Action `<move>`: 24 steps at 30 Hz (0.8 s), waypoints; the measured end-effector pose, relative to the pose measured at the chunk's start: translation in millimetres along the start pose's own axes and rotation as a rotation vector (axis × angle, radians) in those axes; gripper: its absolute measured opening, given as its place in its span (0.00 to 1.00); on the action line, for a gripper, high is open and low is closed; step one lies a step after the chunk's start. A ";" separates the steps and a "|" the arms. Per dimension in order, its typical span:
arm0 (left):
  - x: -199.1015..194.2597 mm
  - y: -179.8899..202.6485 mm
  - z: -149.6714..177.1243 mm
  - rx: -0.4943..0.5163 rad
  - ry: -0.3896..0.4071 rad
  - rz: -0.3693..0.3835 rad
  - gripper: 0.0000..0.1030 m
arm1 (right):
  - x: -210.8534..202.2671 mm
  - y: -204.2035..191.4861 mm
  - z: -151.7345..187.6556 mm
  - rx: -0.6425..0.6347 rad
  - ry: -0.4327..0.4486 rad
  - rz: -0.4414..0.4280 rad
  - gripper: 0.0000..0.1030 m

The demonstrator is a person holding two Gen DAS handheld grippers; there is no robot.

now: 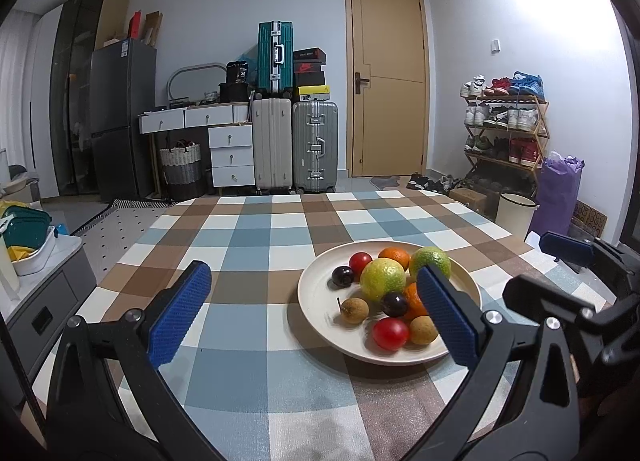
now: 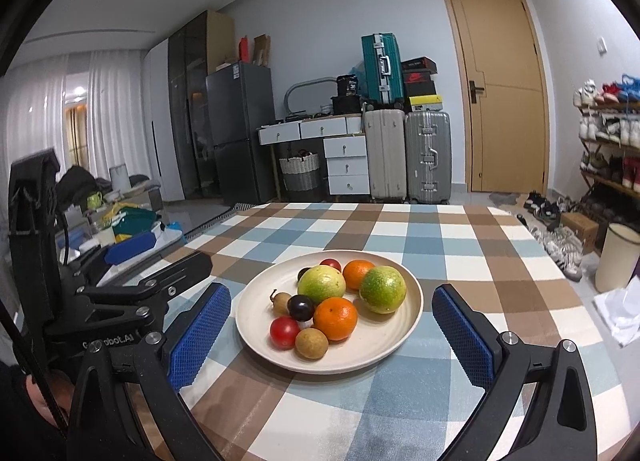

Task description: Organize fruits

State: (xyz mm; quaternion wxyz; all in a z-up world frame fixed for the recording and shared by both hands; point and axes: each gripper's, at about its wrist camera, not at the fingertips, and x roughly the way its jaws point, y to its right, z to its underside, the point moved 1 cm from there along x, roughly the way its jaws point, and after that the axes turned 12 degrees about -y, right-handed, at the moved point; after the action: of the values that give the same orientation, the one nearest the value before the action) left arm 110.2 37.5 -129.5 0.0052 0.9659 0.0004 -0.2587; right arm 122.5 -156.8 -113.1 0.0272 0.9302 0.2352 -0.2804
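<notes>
All the fruit sits gathered on one plate, and both my grippers are empty.

Nearest me, my left gripper (image 1: 312,317) hangs spread wide over the checked tablecloth (image 1: 248,245), its right pad overlapping the plate's near edge in view, and my right gripper (image 2: 332,337) is spread just as wide, straddling the cream plate (image 2: 256,325) without touching it. On the plate lie two longans, two red tomatoes (image 2: 284,332), two dark plums, two oranges (image 2: 335,318) and two green citrus (image 2: 382,289), mixed and touching, none on the cloth. I judge this fits either fruit already collected here, or a heap waiting to be sorted elsewhere; beyond the table I see no other dish.
</notes>
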 end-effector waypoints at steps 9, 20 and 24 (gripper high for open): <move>-0.3 0.2 0.1 0.000 0.000 0.000 1.00 | -0.7 -7.3 1.3 -0.028 0.004 0.007 1.00; -1.1 1.4 1.1 0.000 -0.002 0.000 1.00 | 0.2 -6.5 0.7 -0.024 0.001 0.006 1.00; 0.0 -1.5 -1.9 0.000 0.002 0.000 1.00 | 0.4 -6.8 0.7 -0.024 0.002 0.006 1.00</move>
State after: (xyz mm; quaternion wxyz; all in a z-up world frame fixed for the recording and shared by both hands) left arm 111.1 39.1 -127.8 0.0053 0.9662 0.0007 -0.2578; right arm 119.4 -150.8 -113.4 0.0390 0.9308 0.2358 -0.2765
